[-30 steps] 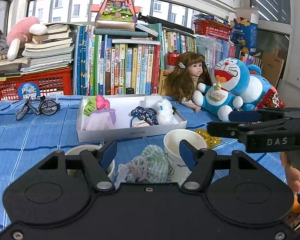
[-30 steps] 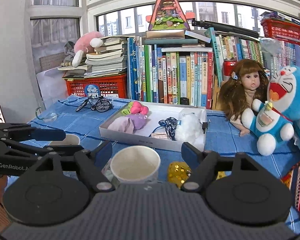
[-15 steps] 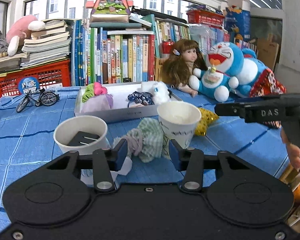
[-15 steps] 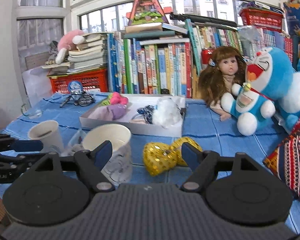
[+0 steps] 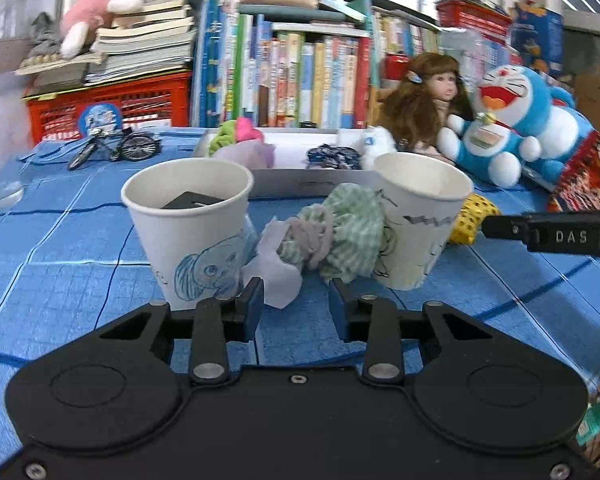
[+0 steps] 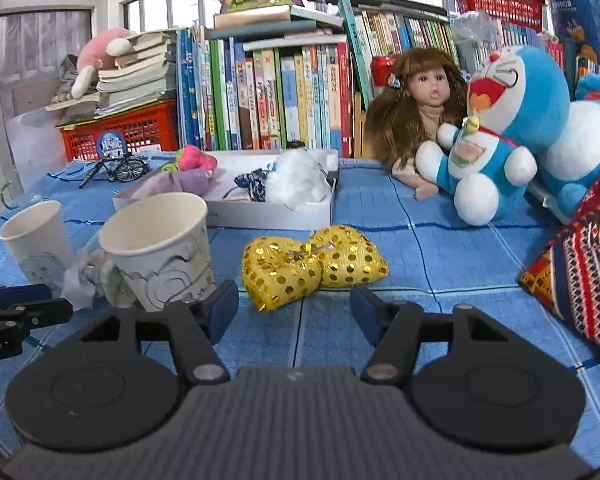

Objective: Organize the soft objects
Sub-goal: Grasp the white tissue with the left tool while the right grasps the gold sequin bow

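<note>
The left hand-held gripper (image 5: 296, 305) hovers low over the blue-clothed worktop (image 5: 60, 280), its jaws parted with nothing between them, aimed at a green checked fabric scrunchie (image 5: 340, 236) that lies bunched on the cloth. That scrunchie sits between two paper cups: the left paper cup (image 5: 190, 228), drawn with a blue cartoon face and holding a dark flat object, and the right paper cup (image 5: 418, 216), which shows an empty rim from this angle. A scrap of pale lilac cloth (image 5: 276, 268) lies just in front of the scrunchie, touching it.

The right hand-held gripper (image 6: 294, 310) is also spread wide and holds nothing; a gold sequinned bow (image 6: 312, 266) rests on the worktop just ahead of its fingertips, beside the right paper cup.

Behind these stands a shallow white box (image 6: 268, 216) with several soft pieces inside (a white fluffy one, a dark blue patterned one, a lilac one and a pink-and-green one). A brown-haired doll (image 6: 416, 108) and a blue plush cat (image 6: 500, 136) lean near a row of books (image 6: 268, 92), and a small model bicycle (image 5: 114, 148) stands at far left
</note>
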`<state>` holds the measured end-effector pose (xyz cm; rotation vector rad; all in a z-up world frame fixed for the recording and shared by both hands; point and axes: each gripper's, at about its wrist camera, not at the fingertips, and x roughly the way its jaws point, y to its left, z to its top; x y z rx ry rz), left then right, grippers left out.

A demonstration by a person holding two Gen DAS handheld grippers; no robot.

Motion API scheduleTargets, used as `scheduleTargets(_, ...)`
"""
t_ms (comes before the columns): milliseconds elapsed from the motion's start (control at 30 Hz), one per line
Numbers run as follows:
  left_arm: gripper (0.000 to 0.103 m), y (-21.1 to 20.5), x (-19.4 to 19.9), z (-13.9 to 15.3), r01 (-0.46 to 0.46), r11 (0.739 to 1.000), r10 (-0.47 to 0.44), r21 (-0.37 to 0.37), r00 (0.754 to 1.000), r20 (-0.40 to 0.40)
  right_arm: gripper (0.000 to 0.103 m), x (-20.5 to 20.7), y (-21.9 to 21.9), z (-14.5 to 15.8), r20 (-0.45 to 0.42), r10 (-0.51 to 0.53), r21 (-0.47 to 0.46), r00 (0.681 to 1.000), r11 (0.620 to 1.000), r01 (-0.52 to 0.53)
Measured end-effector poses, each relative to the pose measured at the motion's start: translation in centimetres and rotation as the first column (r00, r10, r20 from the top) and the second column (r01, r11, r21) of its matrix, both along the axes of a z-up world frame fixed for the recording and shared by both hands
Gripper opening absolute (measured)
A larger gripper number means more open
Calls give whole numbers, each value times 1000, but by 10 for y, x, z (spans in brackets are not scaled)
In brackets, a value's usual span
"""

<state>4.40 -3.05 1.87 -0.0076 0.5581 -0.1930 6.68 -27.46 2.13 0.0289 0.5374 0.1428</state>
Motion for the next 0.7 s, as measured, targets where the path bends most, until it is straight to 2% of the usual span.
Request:
scheduleTargets(167, 34, -10, 0, -5, -49, 996, 44, 69, 997, 67, 68, 13, 1, -8, -16, 5, 6, 1000, 1000, -5)
scheduleTargets(367, 34, -13, 10, -13, -90, 995, 88, 48, 995, 35, 66, 29, -1, -12, -41, 10, 48, 999, 999, -8)
scheduleTargets(567, 34, -15, 17, -17, -109, 993, 108, 44, 994, 23, 58, 41, -3, -17, -67, 13, 88, 998, 996, -7)
scheduleTargets(700, 34, -17, 19, -19, -107, 993, 107, 46, 994, 16, 45, 44, 0, -18, -78, 30, 92, 997, 995, -22)
